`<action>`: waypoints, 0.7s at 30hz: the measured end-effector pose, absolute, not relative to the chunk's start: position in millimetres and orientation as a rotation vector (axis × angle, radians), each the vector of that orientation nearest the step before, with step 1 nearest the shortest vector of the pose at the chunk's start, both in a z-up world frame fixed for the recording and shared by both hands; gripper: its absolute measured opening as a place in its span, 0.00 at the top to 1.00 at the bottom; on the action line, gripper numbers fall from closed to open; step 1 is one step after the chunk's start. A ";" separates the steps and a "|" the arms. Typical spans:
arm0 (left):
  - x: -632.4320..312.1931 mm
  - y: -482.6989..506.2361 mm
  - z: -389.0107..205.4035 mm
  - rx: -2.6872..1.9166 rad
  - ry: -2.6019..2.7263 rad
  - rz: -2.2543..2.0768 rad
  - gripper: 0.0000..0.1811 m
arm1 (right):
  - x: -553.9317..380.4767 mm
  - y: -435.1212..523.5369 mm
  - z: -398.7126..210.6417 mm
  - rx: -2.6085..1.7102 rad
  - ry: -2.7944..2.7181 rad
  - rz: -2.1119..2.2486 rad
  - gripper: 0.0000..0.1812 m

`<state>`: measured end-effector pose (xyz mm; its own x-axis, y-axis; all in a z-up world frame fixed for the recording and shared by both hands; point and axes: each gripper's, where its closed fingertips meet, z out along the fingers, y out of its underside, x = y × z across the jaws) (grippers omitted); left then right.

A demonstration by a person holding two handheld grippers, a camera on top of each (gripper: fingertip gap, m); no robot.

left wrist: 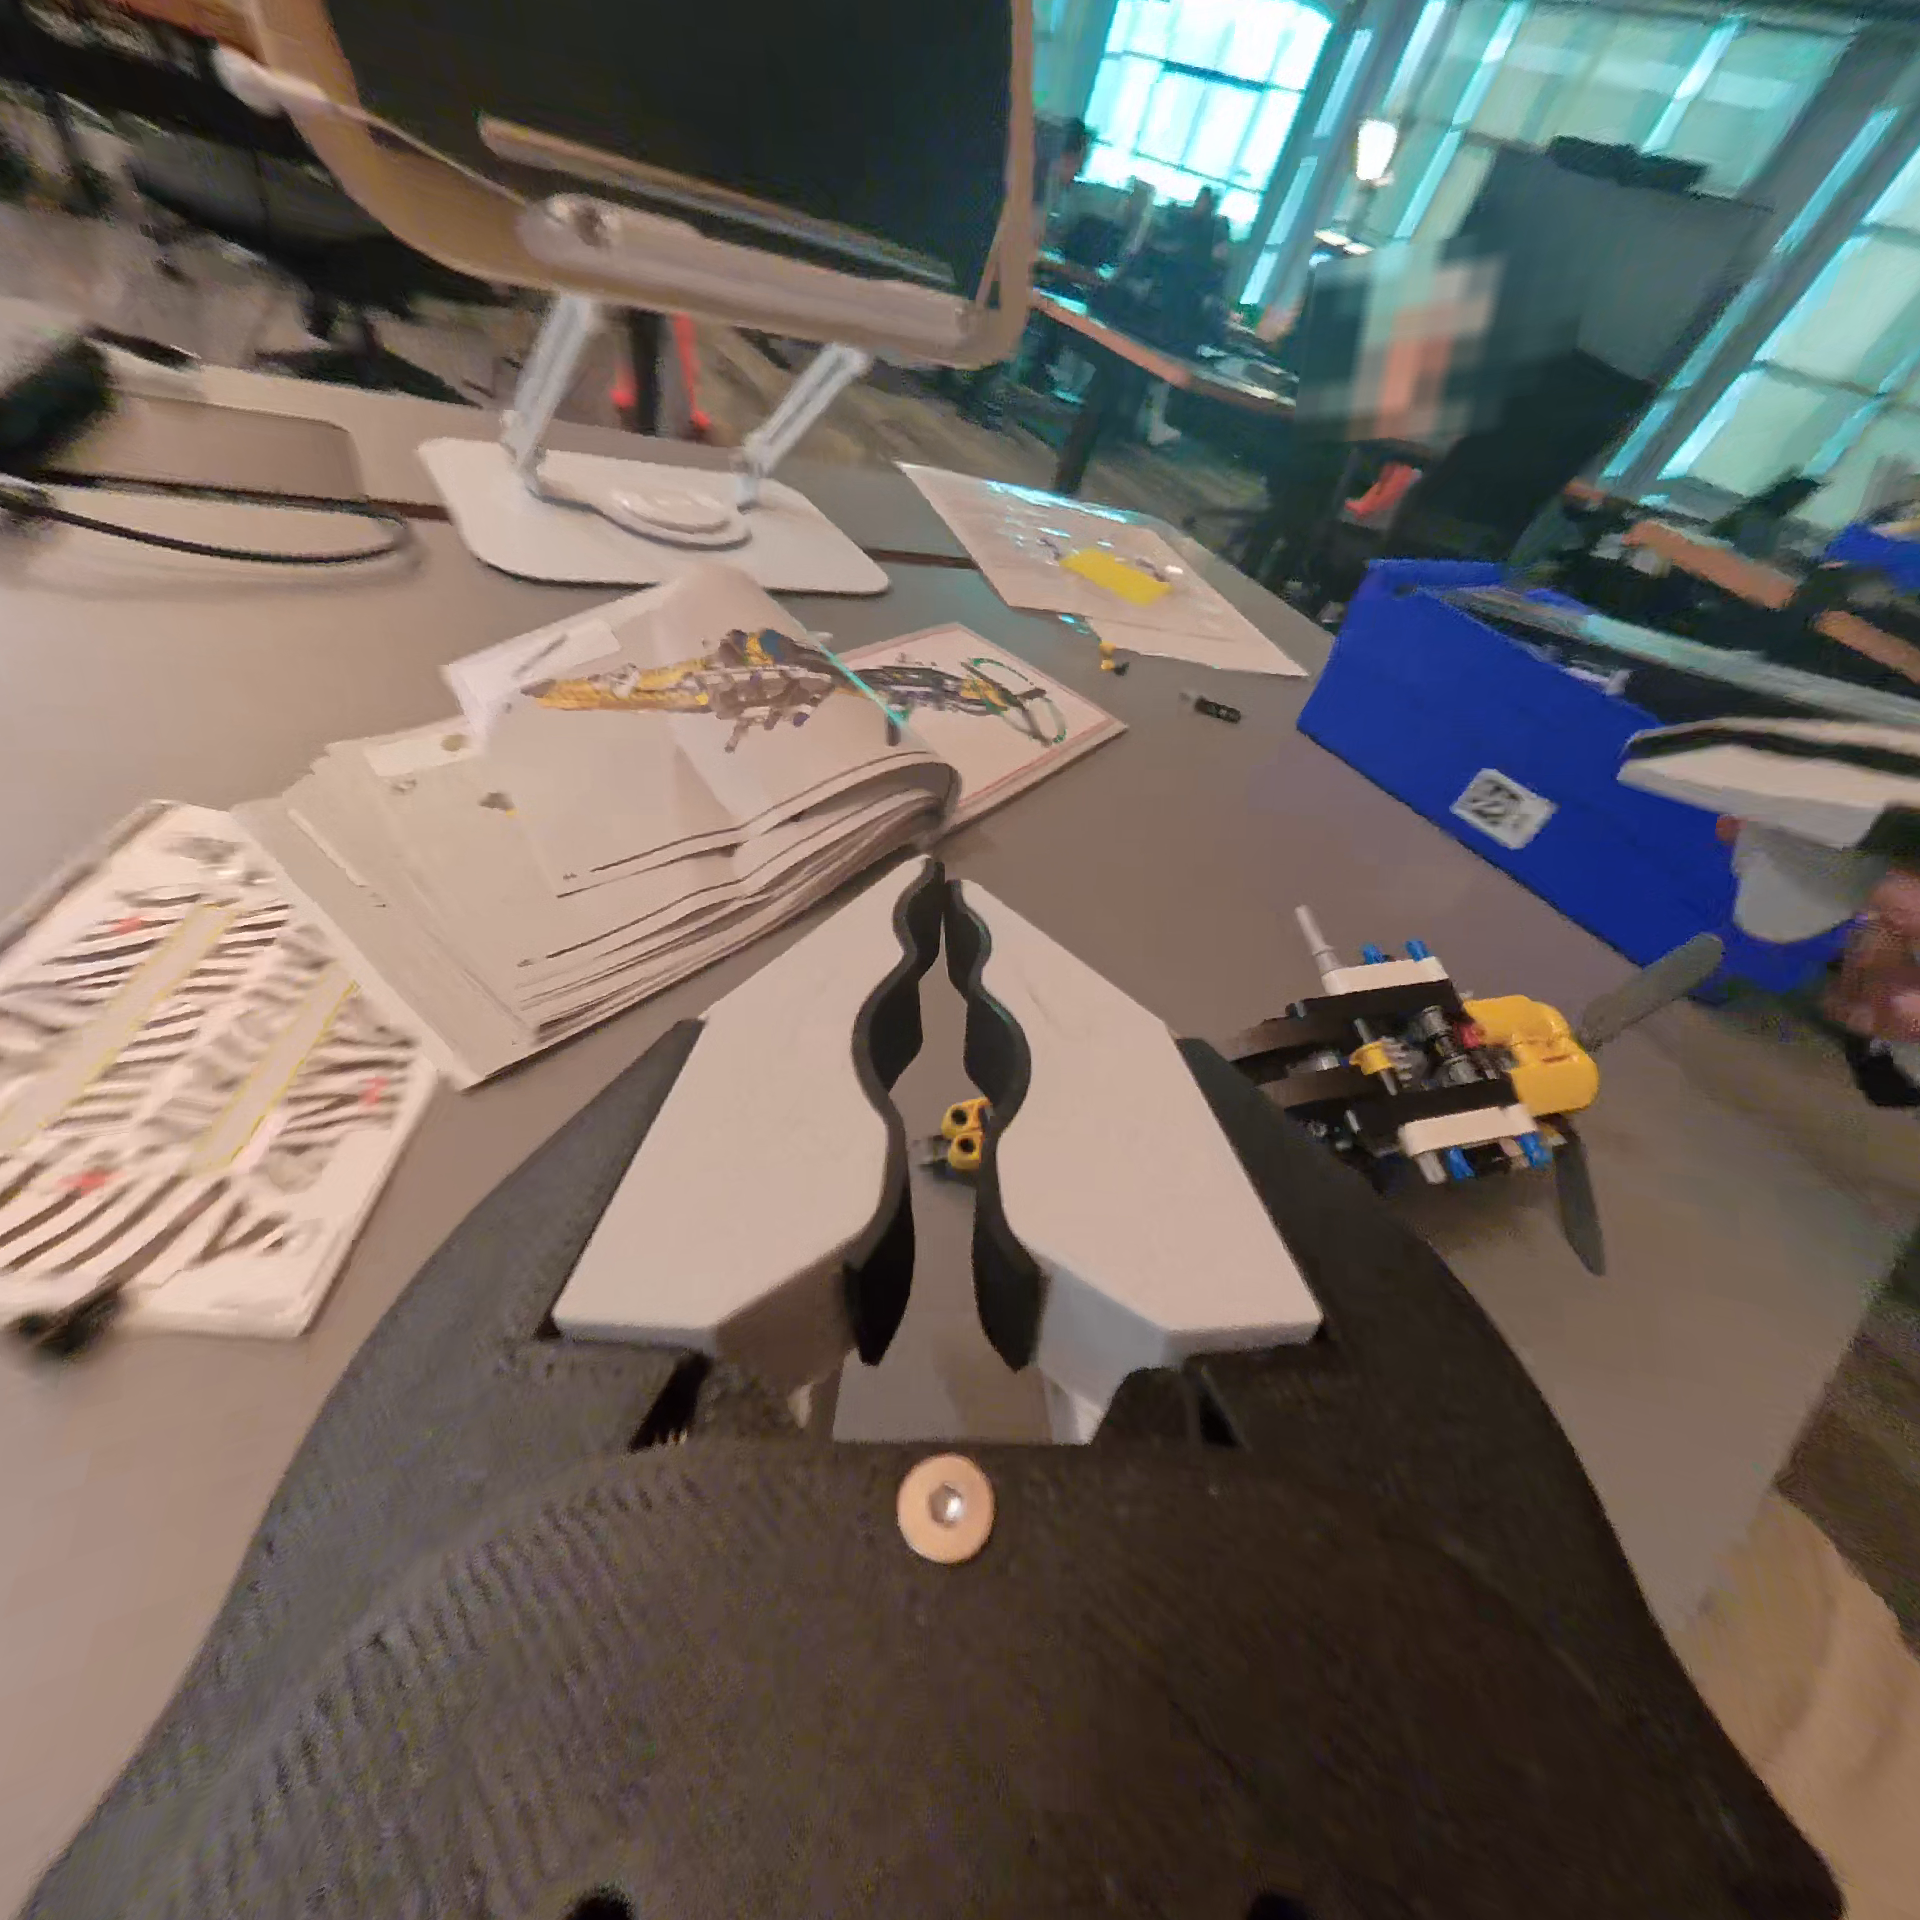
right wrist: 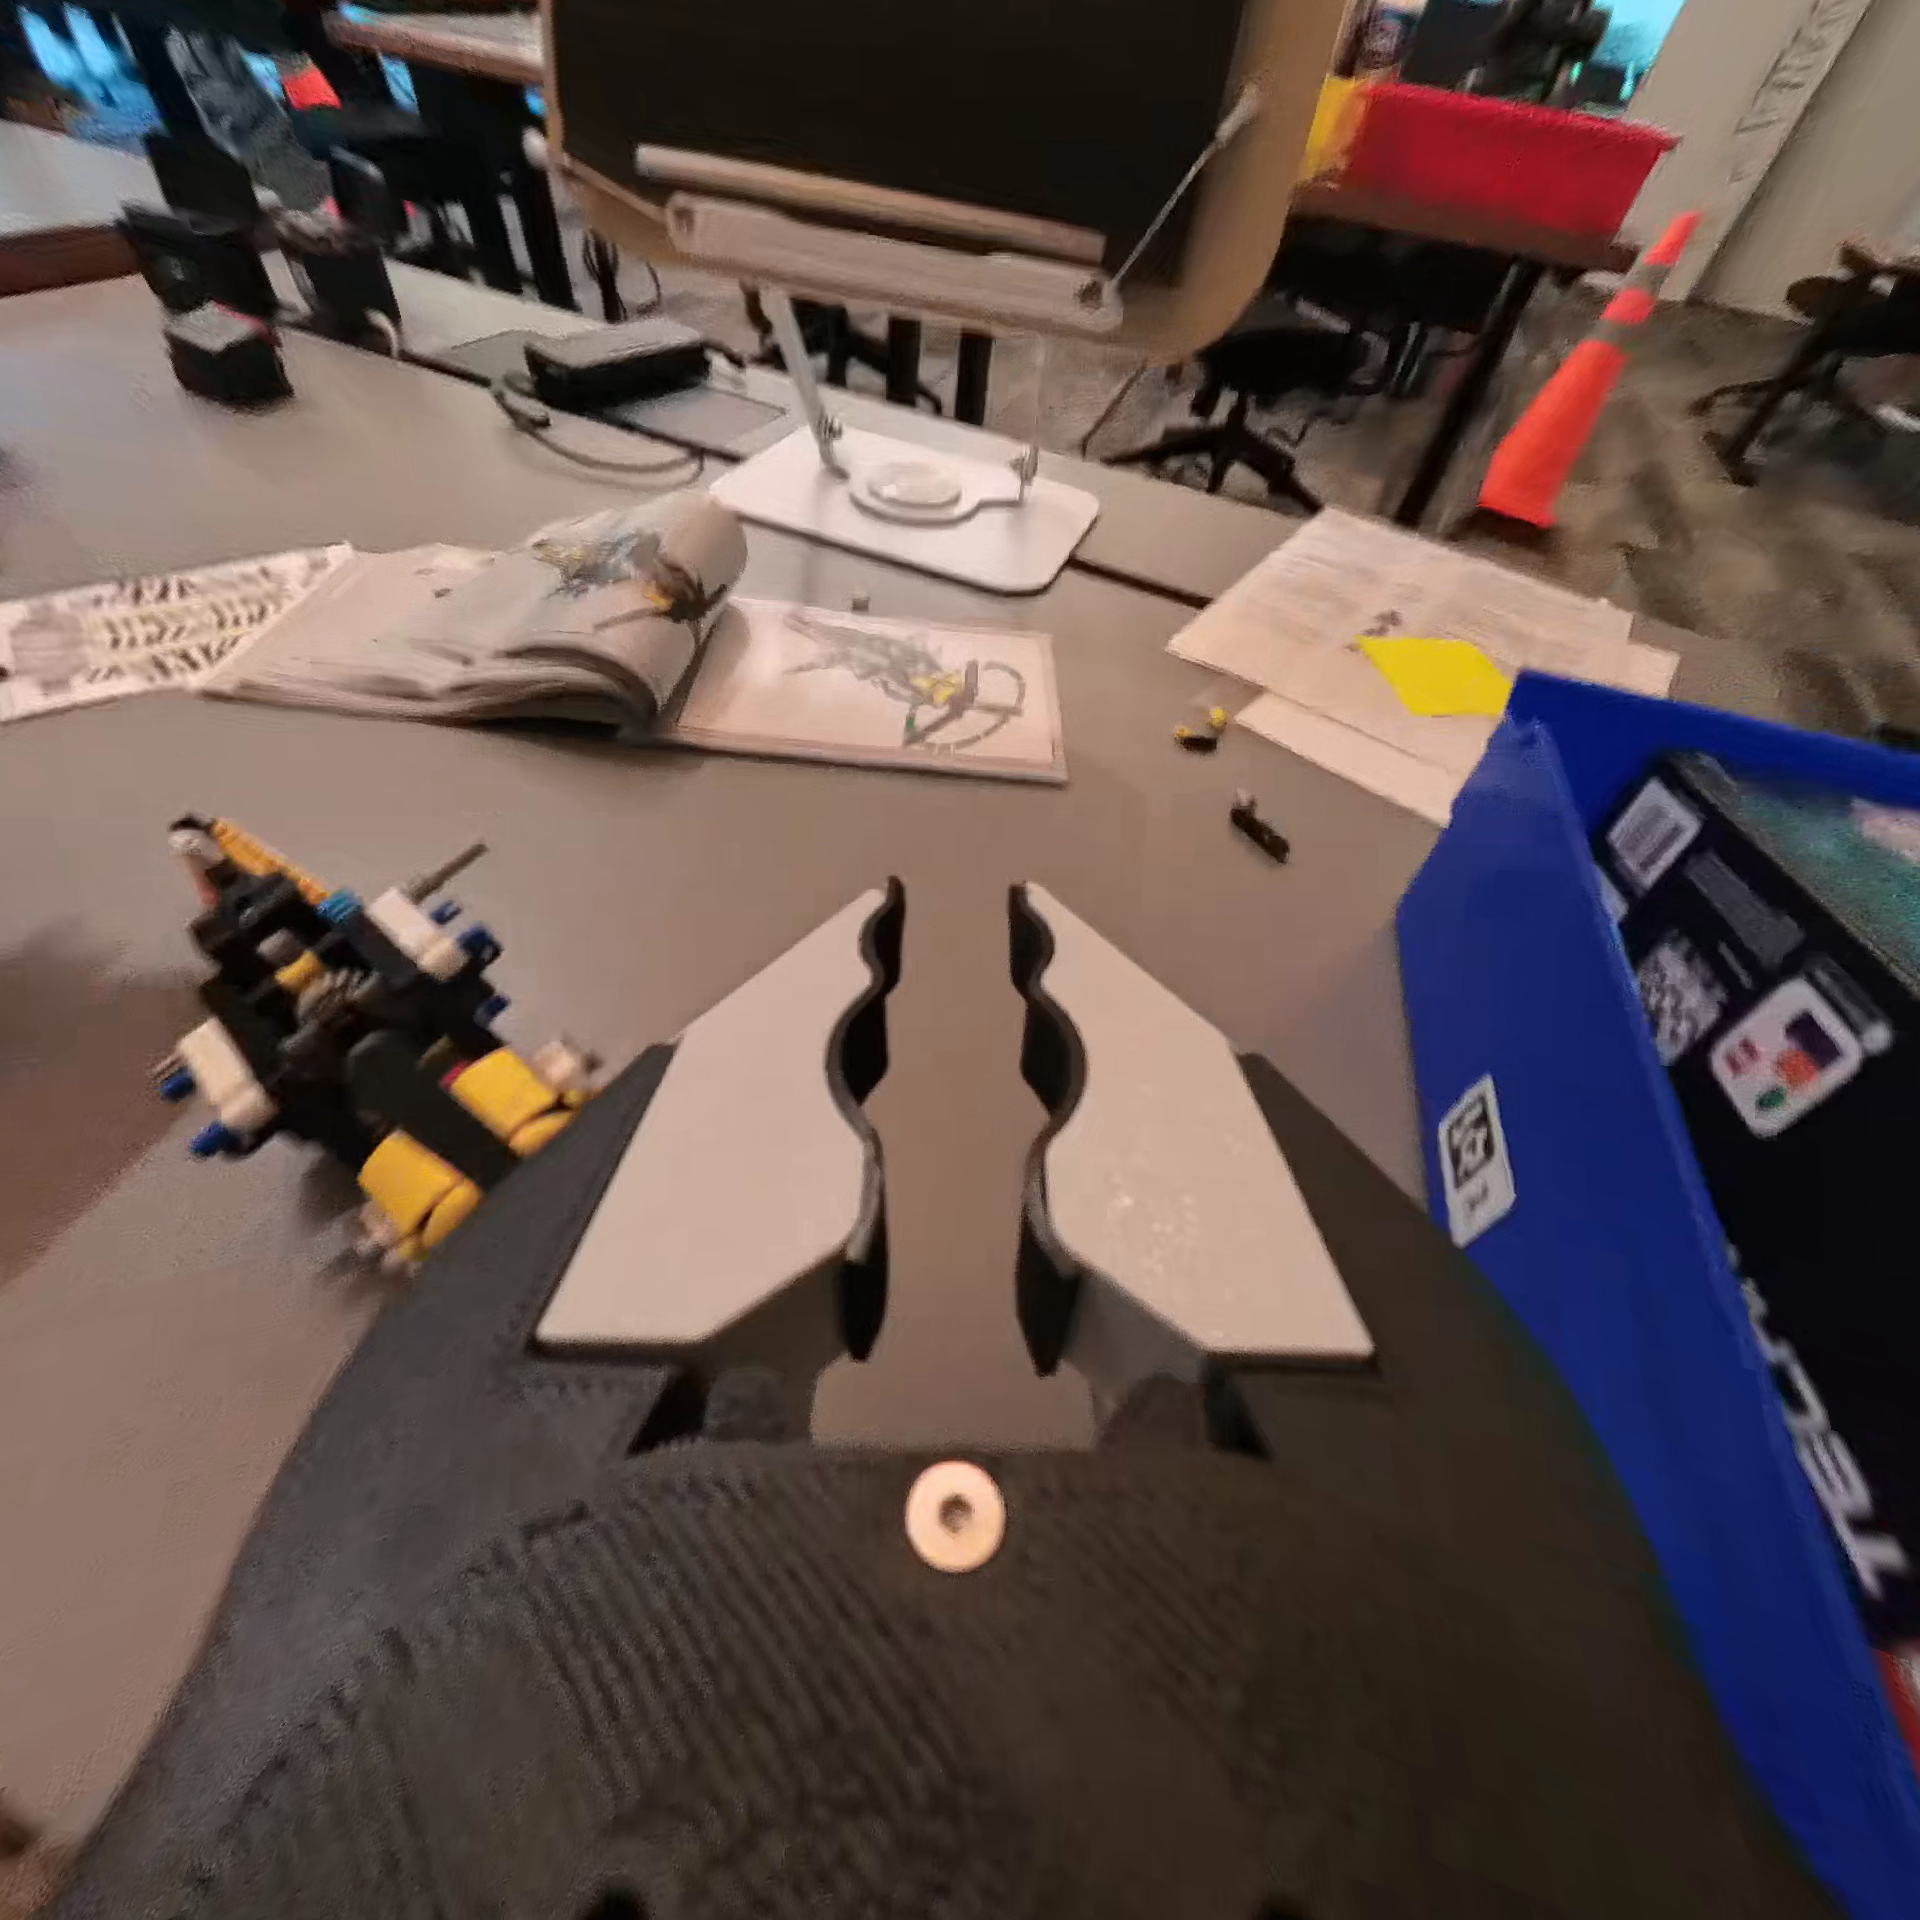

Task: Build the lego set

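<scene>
My left gripper point(left wrist: 941, 896) has its tips together, and a small yellow piece with a black pin point(left wrist: 962, 1130) sits between its wavy pads. To its right a partly built black, yellow and white lego model point(left wrist: 1423, 1070) lies on the grey table. In the right wrist view the model point(right wrist: 343, 1029) lies to the left of my right gripper point(right wrist: 956, 894), which is open and empty above bare table. The right gripper also shows at the far right edge of the left wrist view point(left wrist: 1766, 779).
An open instruction booklet point(left wrist: 675, 790) point(right wrist: 623, 644) and a sticker sheet point(left wrist: 156, 1039) lie at the left. A white stand point(right wrist: 914, 499) holds a dark screen behind. A blue bin point(right wrist: 1558, 1143) stands close on the right. Papers point(right wrist: 1434, 675) and small loose pieces point(right wrist: 1257, 826) lie ahead. Some 30 cm of space lies between my two pairs of fingers.
</scene>
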<state>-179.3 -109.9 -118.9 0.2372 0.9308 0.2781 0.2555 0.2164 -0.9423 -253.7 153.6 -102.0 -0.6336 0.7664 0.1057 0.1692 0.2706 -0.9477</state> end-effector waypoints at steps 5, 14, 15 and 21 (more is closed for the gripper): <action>-140.4 -109.3 -122.0 -1.271 -1.351 0.882 1.00 | -270.4 146.5 -99.1 -0.657 -1.854 1.686 0.86; -157.1 -94.8 -94.8 -1.545 -1.362 1.284 1.00 | -306.2 140.3 -134.9 -0.637 -1.947 1.423 0.89; -161.0 -96.3 -89.6 -1.557 -1.346 1.391 1.00 | -310.5 138.3 -139.4 -0.653 -1.959 1.405 0.89; -195.2 -59.8 -75.7 -1.480 -1.293 1.196 0.94 | -317.9 131.7 -136.9 -0.785 -1.972 1.540 0.88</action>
